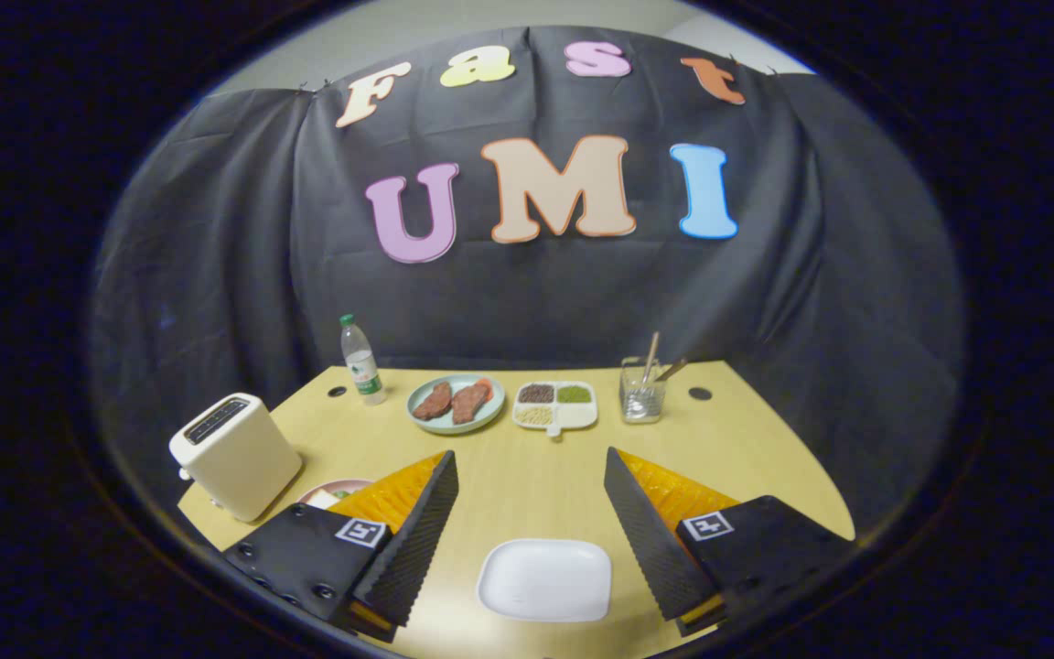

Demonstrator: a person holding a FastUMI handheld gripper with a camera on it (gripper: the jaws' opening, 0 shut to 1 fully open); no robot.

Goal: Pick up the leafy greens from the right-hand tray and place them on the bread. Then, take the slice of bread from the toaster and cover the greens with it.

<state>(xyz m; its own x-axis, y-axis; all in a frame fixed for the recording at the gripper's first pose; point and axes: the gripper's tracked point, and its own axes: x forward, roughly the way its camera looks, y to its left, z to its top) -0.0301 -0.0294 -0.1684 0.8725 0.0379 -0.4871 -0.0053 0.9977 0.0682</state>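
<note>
Hovering spread wide over an empty white plate (544, 579), the claw (532, 476) held nothing; toaster (234, 453) off left, possibly greens on a half-hidden pink dish (337, 492) beside it.

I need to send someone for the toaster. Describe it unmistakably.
On the light wooden table, look beside the clear plastic water bottle. The cream boxy toaster stands nearer than it, beside the open gripper. It alone has dark top slots.
</note>
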